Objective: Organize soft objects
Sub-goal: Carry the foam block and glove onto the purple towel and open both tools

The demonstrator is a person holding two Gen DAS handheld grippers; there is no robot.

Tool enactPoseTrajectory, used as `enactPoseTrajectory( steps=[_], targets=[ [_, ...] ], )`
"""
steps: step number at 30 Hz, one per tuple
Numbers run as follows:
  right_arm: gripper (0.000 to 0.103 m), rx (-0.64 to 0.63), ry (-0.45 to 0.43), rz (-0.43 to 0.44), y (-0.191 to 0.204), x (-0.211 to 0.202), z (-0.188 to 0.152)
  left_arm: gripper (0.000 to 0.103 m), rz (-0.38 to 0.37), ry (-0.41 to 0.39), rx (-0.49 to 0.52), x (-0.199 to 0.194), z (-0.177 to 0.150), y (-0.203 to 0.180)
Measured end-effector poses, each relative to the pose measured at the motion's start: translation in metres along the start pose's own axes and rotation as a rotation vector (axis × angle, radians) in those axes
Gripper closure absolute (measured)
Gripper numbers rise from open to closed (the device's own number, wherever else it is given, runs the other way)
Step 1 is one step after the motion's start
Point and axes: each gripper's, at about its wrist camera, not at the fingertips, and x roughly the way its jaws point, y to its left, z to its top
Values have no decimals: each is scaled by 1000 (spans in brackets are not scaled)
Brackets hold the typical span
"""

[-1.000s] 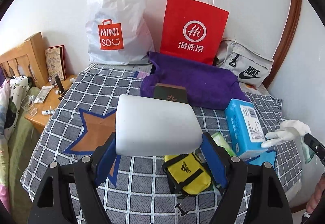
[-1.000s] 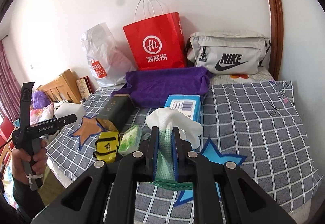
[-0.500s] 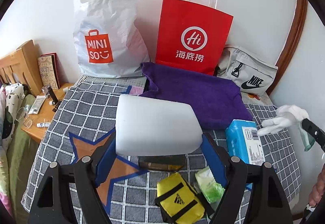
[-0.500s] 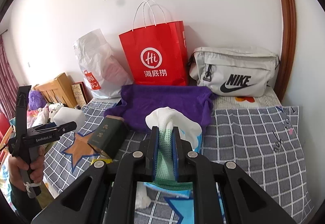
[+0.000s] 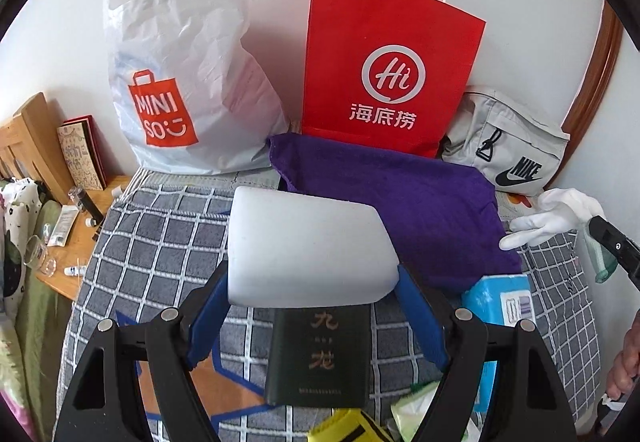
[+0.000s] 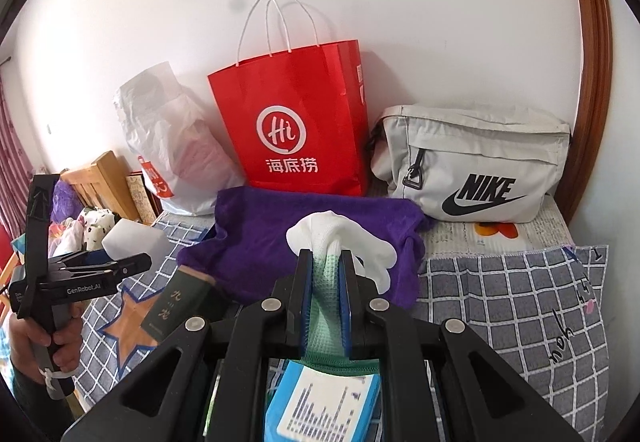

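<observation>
My left gripper (image 5: 312,282) is shut on a white sponge block (image 5: 308,246) and holds it above the checked blanket (image 5: 160,234), in front of a purple towel (image 5: 400,197). The block also shows in the right wrist view (image 6: 132,242). My right gripper (image 6: 325,266) is shut on a white and green glove (image 6: 340,238), held above the blanket near the towel (image 6: 280,238). The glove also shows at the right of the left wrist view (image 5: 552,213).
A white Miniso bag (image 5: 184,61), a red paper bag (image 5: 384,73) and a grey Nike bag (image 5: 508,149) stand against the wall. A dark green box (image 5: 316,354), a blue tissue pack (image 5: 504,298) and a yellow pouch (image 5: 348,430) lie on the blanket. A wooden nightstand (image 5: 80,209) is at the left.
Both grippers have moved forward over the bed toward the purple towel and the bags, each still holding its object. The green box and tissue pack now lie under them.
</observation>
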Motion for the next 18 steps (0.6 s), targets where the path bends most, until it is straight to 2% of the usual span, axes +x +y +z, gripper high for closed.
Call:
enactPoseTrajectory(
  steps=[9,18],
  targets=[
    [91,-13,36,7,-8,58,21,24,-10,25,-1,38,33,0],
    [91,-42,35,8,-14,109,49,24,-11,39,12,76,62,-8]
  ],
)
